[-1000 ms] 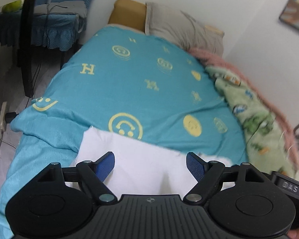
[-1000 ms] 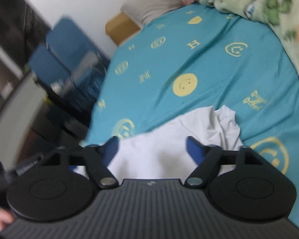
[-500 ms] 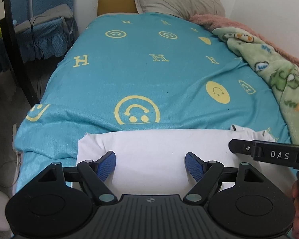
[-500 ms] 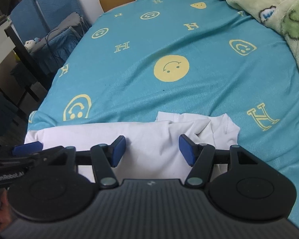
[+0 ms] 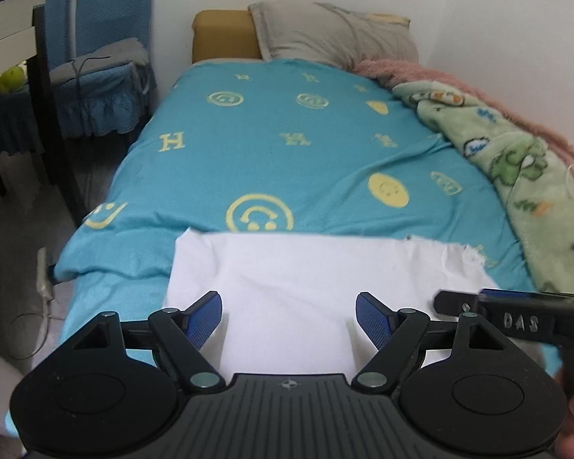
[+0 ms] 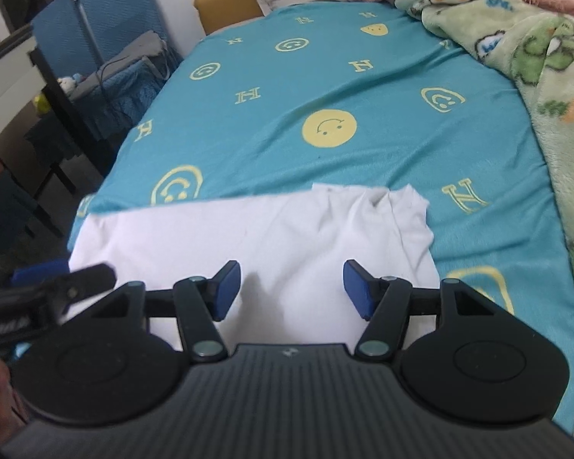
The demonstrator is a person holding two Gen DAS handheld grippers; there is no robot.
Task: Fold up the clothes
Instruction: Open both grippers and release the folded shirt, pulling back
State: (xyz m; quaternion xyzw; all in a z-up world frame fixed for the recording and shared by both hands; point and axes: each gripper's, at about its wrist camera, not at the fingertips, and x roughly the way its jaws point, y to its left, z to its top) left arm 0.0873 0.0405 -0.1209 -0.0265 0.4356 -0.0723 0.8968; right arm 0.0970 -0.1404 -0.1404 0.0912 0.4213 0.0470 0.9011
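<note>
Filling most of both frames, a bed with a teal sheet (image 5: 287,160) serves as the folding surface; a grey pillow (image 5: 333,34) sits at upper centre and a green blanket (image 5: 528,191) is bunched along the right edge, which leaves the near end free. At lower centre of each frame lies a white garment (image 5: 287,290), spread as a wide flat band across the foot of the bed. Its far edge runs straight, while its right end (image 6: 394,210) is rumpled. The left gripper (image 5: 289,313) hangs over the garment's left half with its 2 blue pads wide apart, gripping nothing. The right gripper (image 6: 291,287) hangs over the right half, likewise spread and empty. Each sits over its own half, probably so both ends can be lifted together. Whether this band is already a fold or merely laid out, I cannot tell.
</note>
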